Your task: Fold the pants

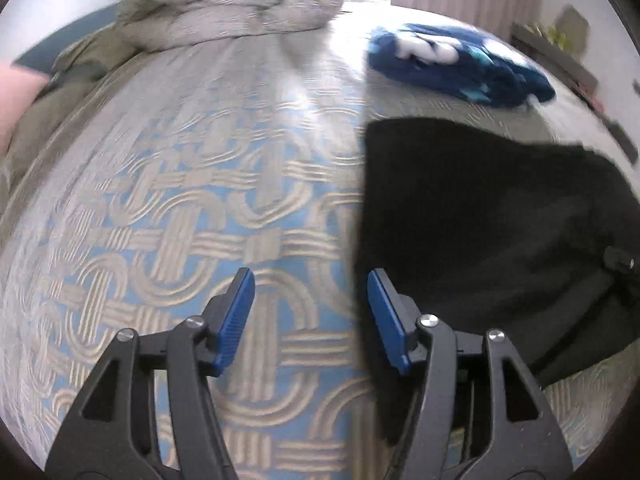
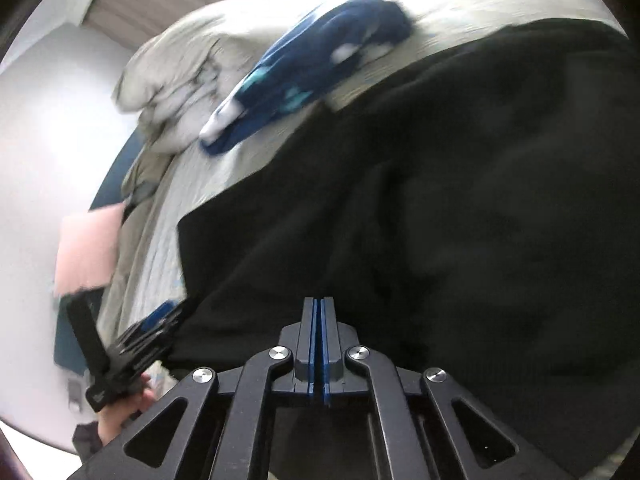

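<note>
Left hand-held gripper (image 1: 311, 318) spread; right hand-held gripper (image 2: 318, 332) pressed together; one black pants (image 1: 488, 216) (blue garment (image 1: 460, 64) beyond).

The left wrist camera looks forward and down over the patterned bed (image 1: 192, 208) from fairly close, with the black pants (image 1: 492, 232) at its 3 o'clock. The right wrist camera, rolled sideways, sits very near the pants (image 2: 460, 208). Both views share the pants, blue garment (image 1: 460, 62) (image 2: 312, 76) and rolled duvet (image 1: 240, 0) (image 2: 180, 80).
</note>
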